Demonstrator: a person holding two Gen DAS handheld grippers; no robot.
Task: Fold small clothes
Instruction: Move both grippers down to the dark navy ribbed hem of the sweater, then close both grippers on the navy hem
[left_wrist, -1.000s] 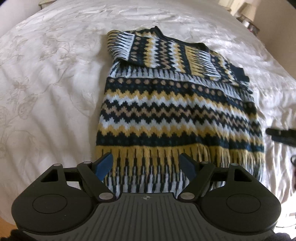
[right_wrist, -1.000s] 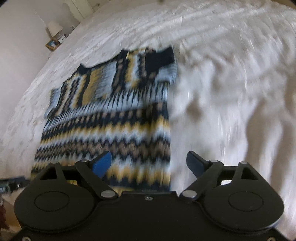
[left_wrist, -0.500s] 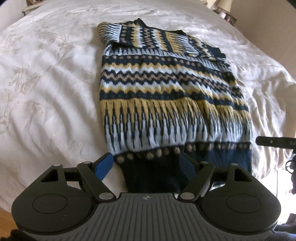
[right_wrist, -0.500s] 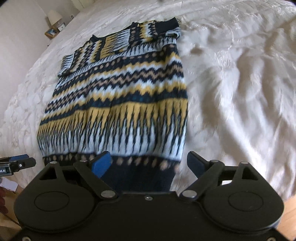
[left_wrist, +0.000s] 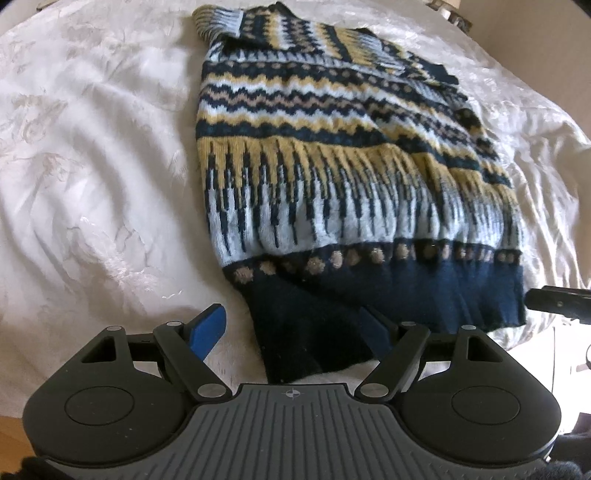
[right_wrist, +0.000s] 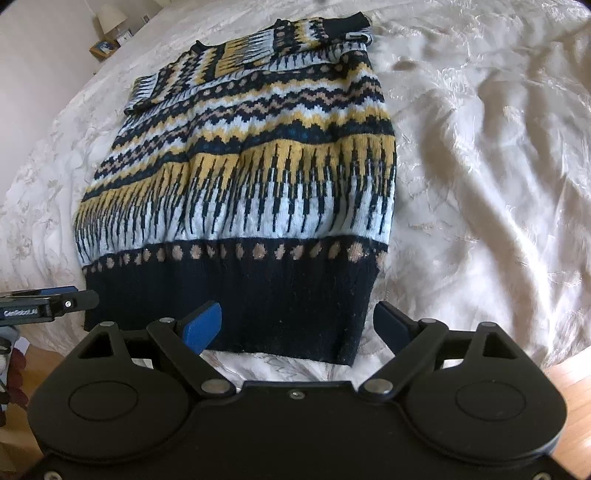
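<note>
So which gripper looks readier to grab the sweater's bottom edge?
Roughly even: the left gripper straddles the sweater's near-left hem corner, and the right gripper frames its right corner. Both open.

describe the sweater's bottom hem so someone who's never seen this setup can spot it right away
Start at the white bedspread; the only garment on it is a patterned knit sweater lying flat. The hem is the edge nearest both grippers, by the bed's edge. It is a plain dark navy ribbed band under a row of tan dots, whereas the rest of the sweater is yellow, light blue and navy zigzags.
</note>
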